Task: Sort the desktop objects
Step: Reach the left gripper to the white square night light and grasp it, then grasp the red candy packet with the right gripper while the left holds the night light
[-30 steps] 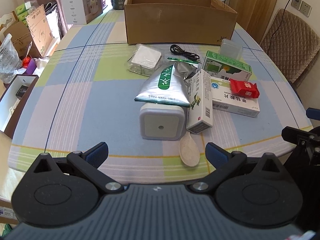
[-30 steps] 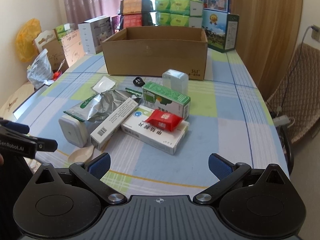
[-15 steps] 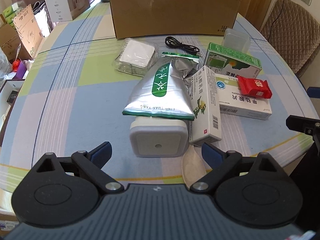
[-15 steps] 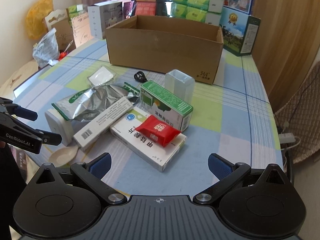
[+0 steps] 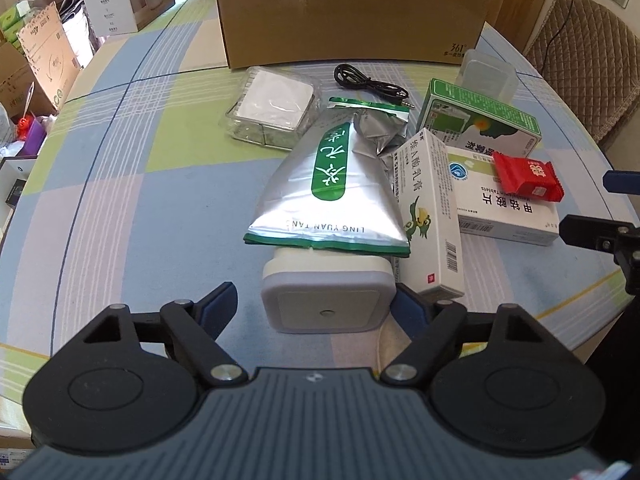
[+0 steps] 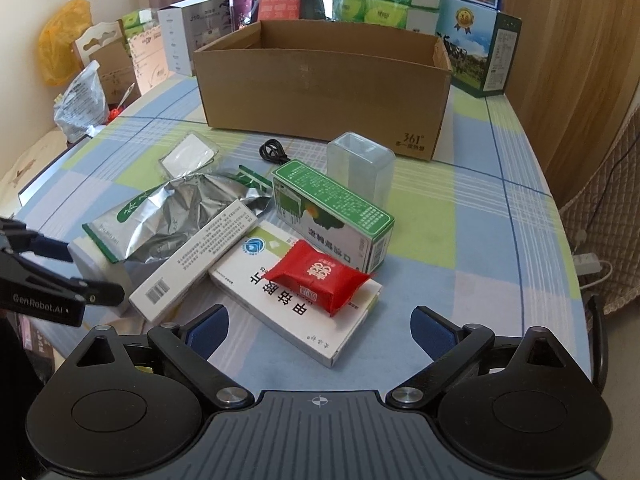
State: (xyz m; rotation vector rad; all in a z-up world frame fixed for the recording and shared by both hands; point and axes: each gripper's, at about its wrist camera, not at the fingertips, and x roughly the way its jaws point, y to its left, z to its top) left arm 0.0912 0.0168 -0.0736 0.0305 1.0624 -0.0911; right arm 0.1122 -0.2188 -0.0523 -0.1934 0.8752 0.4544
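Jaws of the left gripper [image 5: 314, 306] are standing released around the night light [image 5: 326, 298]; squeezing squarely seems best, foil pouch [image 5: 332, 188] overlapping.

Nearest me sat a white square night light [image 5: 326, 306], its far edge under a silver-green foil pouch [image 5: 334, 188]. Right lay a long white carton [image 5: 434, 216], then a red packet [image 5: 526, 176] atop a flat medicine box [image 5: 508, 212].
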